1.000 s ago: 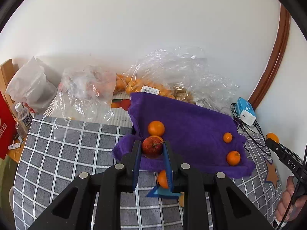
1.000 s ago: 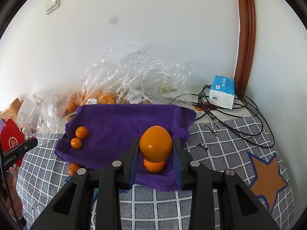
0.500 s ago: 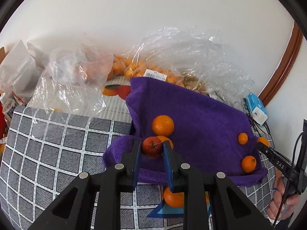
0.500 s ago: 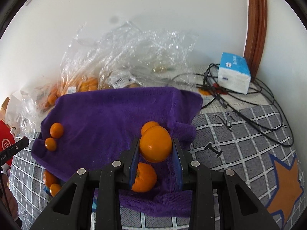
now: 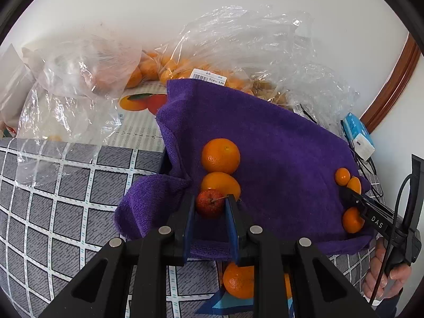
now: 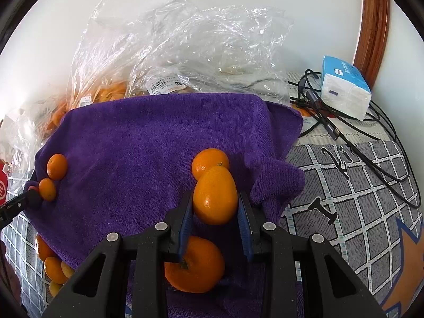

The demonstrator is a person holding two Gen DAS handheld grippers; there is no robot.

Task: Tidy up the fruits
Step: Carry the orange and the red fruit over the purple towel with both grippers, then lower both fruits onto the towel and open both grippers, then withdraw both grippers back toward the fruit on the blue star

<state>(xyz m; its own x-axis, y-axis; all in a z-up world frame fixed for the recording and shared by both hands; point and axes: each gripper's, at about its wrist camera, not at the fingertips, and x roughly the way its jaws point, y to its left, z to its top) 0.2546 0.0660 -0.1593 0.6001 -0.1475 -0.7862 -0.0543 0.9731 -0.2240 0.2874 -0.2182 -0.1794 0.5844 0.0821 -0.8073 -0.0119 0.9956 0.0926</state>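
Both grippers have come down toward the purple towel point(image 5: 278, 143), now filling mid-frame. The left gripper point(image 5: 210, 206) stays clamped on a small red fruit point(image 5: 209, 202), the right gripper point(image 6: 215, 206) on an orange point(image 6: 215, 194); both hang low over fruit already on the towel, so set-down looks close.

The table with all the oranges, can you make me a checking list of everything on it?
Surface: grey checked tablecloth, purple towel spread over it.
Job's things: small red fruit in left gripper; oval orange fruit in right gripper; loose oranges on the towel, more below its near edge.
Clutter: crumpled clear plastic bags, some holding oranges; blue tissue pack.
Grippers: both shut on fruit.
Cables: black cables by the tissue pack.
Surroundings: white wall, brown wooden trim.
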